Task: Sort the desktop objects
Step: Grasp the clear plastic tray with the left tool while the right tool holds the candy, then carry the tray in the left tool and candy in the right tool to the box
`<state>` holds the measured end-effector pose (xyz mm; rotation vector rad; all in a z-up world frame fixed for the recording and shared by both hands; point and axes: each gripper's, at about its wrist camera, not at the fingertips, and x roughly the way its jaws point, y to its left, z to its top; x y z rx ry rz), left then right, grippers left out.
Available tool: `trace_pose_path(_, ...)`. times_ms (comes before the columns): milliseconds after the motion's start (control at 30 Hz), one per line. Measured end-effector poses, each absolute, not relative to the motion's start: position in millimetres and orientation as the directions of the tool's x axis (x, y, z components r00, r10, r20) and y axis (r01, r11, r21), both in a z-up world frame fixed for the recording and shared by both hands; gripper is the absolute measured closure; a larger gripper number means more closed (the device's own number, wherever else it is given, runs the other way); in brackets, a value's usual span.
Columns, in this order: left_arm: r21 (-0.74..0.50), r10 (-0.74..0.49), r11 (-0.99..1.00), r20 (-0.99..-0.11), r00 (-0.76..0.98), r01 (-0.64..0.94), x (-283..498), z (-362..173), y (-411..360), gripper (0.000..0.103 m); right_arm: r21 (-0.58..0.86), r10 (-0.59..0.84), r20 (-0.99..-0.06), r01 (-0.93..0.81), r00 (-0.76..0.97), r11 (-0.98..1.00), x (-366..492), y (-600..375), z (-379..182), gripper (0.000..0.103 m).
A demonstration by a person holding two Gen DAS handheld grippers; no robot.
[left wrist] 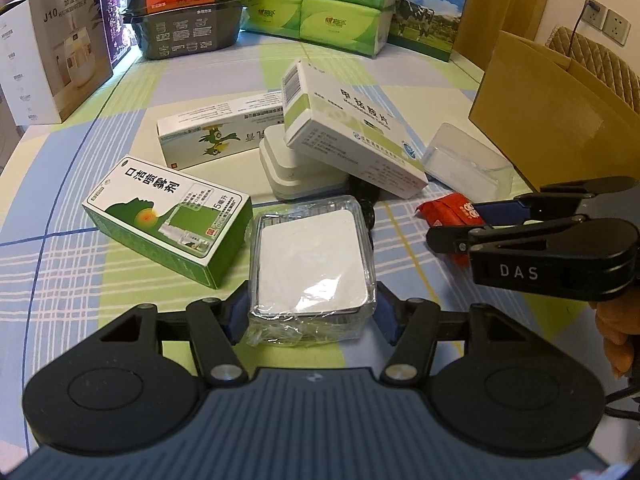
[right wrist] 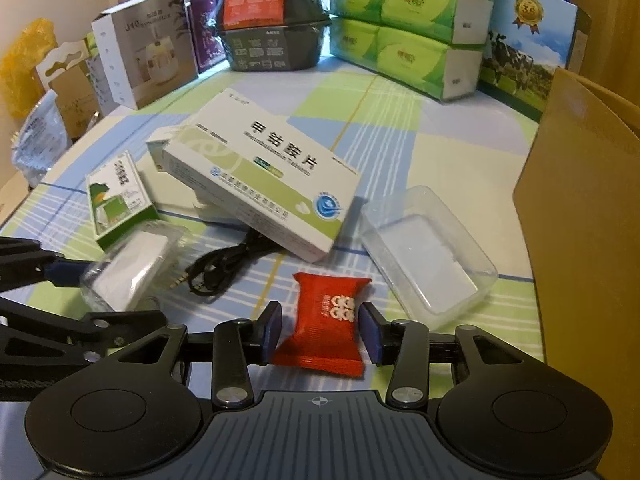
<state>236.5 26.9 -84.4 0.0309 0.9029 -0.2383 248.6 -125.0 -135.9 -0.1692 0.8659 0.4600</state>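
On a checked tablecloth (left wrist: 60,280), the left gripper (left wrist: 312,316) is pinching a plastic-wrapped white box (left wrist: 312,260). The right gripper (right wrist: 320,332) is closing on a red candy packet (right wrist: 324,320), its pads touching or nearly so. The slippery wrap could be letting either one slide free.

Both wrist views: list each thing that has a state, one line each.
Left gripper: shut on wrapped box.
Right gripper: around red packet, pads not clearly touching.
Clear tray: upright, lidless.
Tablet box: tilted, propped on other items.
Cable: loosely coiled.
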Motion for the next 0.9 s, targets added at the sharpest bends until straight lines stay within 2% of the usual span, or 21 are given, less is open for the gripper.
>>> trace_pose_path(67,-0.074,-0.191,0.974,-0.780,0.595,0.215,236.1,-83.9,27.2,0.047,0.030,0.310,-0.767,-0.451,0.563,0.892,248.9,-125.5,-137.3,0.066)
trace_pose_path(133,-0.073,-0.191,0.974,-0.780,0.596,0.216,235.4,-83.4,26.9,0.047,0.018,0.301,-0.768,-0.450,0.566,0.893,248.1,-124.8,-137.0,0.076)
trace_pose_path(200,-0.072,-0.191,0.974,-0.780,0.597,0.217,234.8,-82.3,26.8,0.047,0.037,0.310,-0.769,-0.447,0.558,0.894,247.2,-125.3,-135.4,0.077)
trace_pose_path(467,-0.098,-0.210,0.972,-0.763,0.611,0.213,219.9,-69.0,22.8,0.047,0.082,0.342,-0.734,-0.424,0.587,0.902,224.2,-129.8,-114.4,0.077)
trace_pose_path(900,-0.094,-0.188,0.980,-0.736,0.650,0.177,133.1,-39.7,16.7,0.047,0.141,0.365,-0.652,-0.368,0.664,0.919,130.1,-171.9,-67.7,0.077)
